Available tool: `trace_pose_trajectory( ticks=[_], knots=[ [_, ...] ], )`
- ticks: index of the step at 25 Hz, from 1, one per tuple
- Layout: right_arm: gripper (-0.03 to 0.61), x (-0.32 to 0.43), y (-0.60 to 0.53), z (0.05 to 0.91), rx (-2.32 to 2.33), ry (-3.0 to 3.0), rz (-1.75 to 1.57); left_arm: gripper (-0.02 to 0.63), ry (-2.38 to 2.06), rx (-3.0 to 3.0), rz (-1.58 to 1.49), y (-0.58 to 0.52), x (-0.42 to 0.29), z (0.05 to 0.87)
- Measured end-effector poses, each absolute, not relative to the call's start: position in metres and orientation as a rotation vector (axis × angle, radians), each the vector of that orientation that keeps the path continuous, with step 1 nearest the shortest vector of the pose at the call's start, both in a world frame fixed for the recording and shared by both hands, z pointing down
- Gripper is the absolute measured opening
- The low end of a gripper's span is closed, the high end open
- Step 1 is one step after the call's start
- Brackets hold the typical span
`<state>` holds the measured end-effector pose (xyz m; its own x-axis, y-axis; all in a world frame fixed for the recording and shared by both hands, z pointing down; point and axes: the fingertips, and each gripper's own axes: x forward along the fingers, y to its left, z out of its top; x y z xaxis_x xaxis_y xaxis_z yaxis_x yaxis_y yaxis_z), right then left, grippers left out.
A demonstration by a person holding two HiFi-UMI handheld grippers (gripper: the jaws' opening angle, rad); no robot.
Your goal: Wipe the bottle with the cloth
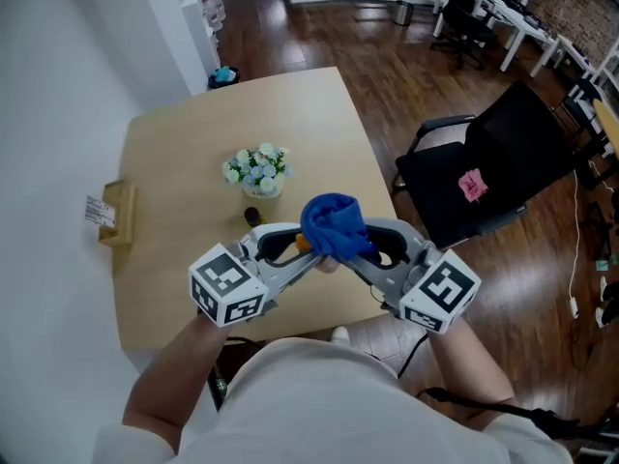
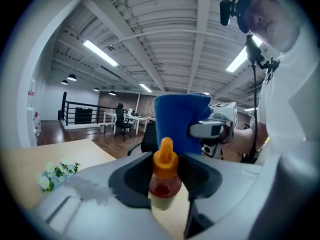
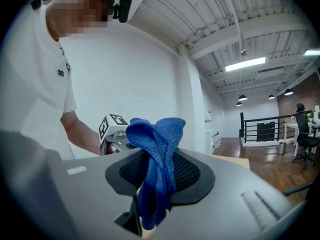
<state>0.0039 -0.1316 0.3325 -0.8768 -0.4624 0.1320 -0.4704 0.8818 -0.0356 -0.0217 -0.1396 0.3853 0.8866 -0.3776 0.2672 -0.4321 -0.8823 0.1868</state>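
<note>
**Bottle and cloth held close above table**

The left gripper [image 1: 290, 247] is clamped on a small orange-capped bottle [image 2: 164, 176], held upright over the wooden table [image 1: 184, 162]. The right gripper [image 1: 372, 249] pinches a bunched blue cloth [image 3: 155, 159], which hangs just behind the bottle. A small pot of flowers [image 1: 257, 170] stands on the table.

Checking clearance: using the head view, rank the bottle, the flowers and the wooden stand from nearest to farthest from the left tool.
1. Bottle, clamped in the left tool.
2. Flowers, ahead, slightly left.
3. Wooden stand, left edge of the table.
</note>
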Motion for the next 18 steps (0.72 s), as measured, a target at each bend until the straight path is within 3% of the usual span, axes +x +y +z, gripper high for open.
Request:
trace_pose_trajectory(
  ticks=[18],
  knots=[
    [0.126,0.001,-0.13,0.417,0.759,-2.744,0.244,0.158,-0.723,2.717,0.15,-0.157,-0.082,0.346]
  ],
)
